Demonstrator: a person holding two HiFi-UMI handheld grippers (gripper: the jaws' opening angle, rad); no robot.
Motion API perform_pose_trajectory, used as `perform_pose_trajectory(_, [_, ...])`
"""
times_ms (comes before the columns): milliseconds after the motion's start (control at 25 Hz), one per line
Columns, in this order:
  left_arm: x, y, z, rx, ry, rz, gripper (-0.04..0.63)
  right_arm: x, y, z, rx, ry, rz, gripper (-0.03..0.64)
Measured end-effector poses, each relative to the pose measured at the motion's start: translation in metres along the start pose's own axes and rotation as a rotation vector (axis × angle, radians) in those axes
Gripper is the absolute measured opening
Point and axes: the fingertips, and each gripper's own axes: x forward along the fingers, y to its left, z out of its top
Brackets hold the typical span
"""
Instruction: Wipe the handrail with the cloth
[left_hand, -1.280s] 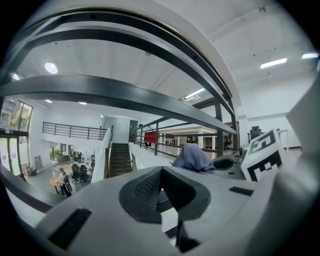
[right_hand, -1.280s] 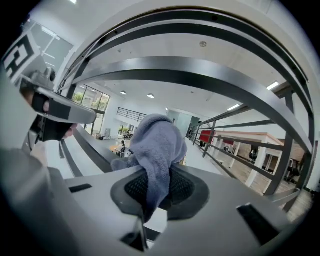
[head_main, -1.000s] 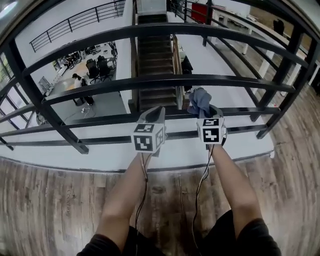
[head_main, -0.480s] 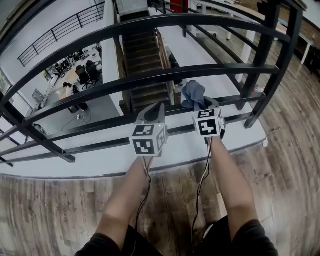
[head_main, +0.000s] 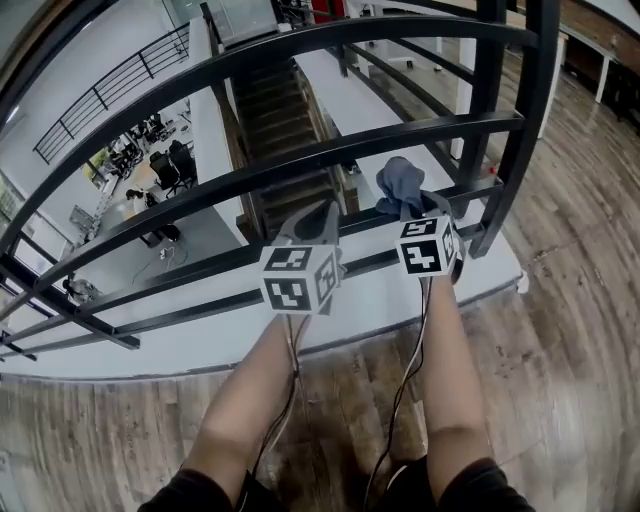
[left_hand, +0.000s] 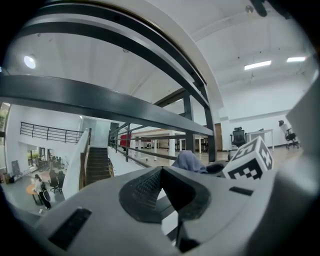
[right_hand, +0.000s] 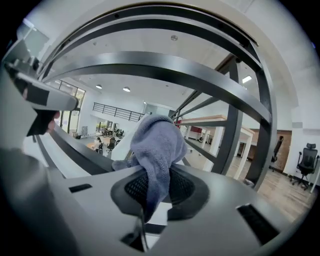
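The black metal handrail arcs across the top of the head view, with several horizontal bars under it. My right gripper is shut on a grey-blue cloth, which bunches up above its jaws level with the lower bars. In the right gripper view the cloth hangs pinched between the jaws of the right gripper, below a thick bar. My left gripper is beside it on the left, its jaws closed on nothing. The left gripper looks past the cloth.
Two black upright posts stand at the right of the railing. Beyond the bars a staircase drops to a lower floor with desks and people. Wooden flooring lies underfoot and to the right.
The railing and stairs have slid leftward in the head view and the posts have come closer. Both grippers stay before the lower bars, the cloth still clamped.
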Motion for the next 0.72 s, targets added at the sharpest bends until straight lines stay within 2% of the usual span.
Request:
perform_pose_trajectory(240, [0.047,-0.06,-0.003,0.023,0.039,-0.076,0.003,0.007,-0.049,-0.012,0.057,-0.025,0.01,0.057])
perform_pose_trajectory(520, [0.077,-0.104,-0.013,0.028,0.071,-0.136,0.003,0.011,-0.133,-0.035,0.101,-0.019,-0.102,0.057])
perform_pose_trajectory(720, [0.088,-0.113,-0.015,0.012,0.067,-0.144,0.003,0.015,-0.191,-0.056,0.061,0.031,-0.18,0.057])
